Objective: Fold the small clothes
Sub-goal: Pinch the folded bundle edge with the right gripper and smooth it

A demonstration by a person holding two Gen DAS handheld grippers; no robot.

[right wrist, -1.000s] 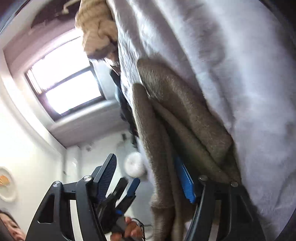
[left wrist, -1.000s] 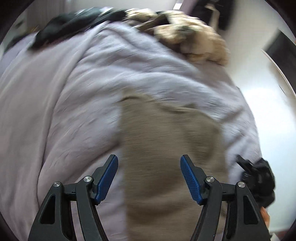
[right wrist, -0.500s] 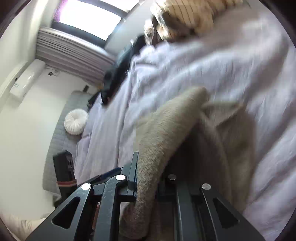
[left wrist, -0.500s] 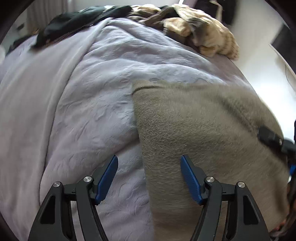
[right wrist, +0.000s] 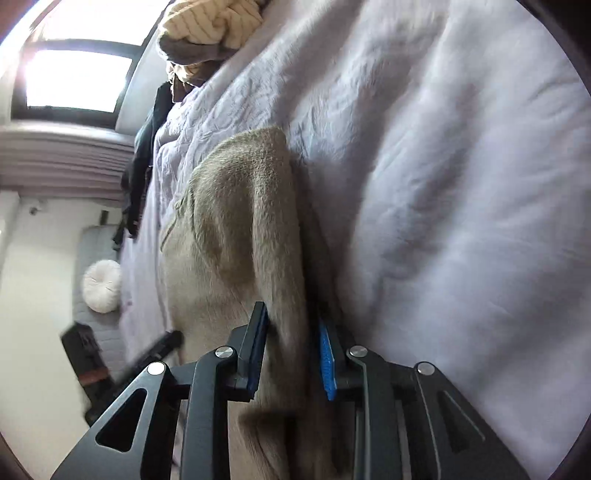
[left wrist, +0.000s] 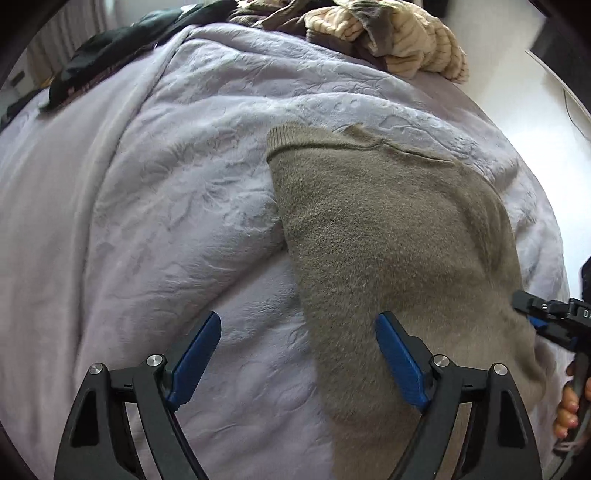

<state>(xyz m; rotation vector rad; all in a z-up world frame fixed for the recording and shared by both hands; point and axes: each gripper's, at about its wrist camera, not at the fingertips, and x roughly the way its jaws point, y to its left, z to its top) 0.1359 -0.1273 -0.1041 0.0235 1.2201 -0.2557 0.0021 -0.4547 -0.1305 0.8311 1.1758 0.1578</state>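
On a bed spread with a pale lilac blanket (left wrist: 155,206), the left gripper (left wrist: 297,354) hangs at 6 o'clock in its own view, its blue-padded jaws spread wide and opening further, with nothing pinched between them; the left edge of a grey-brown knitted garment (left wrist: 388,240) lies under the gap, and the right pad sits over the knit. The garment lies mostly flat on the blanket, reaching from 6 o'clock up to its ribbed edge near the centre. At 4 o'clock in that view the right gripper (right wrist: 293,354) meets the garment's right side, a person's fingers (left wrist: 567,408) wrapped round its handle. In the right wrist view a raised fold of the garment runs between the right gripper's jaws, which are easing apart; the pads appear to touch the fold on both sides. Farther off, at 12 o'clock in the left view, a cream ribbed garment (left wrist: 391,35) is heaped at the bed's far edge, with dark clothes (left wrist: 110,48) at 11 o'clock. A round white cushion (right wrist: 101,286) sits at 9 o'clock in the right view, beyond the bed.
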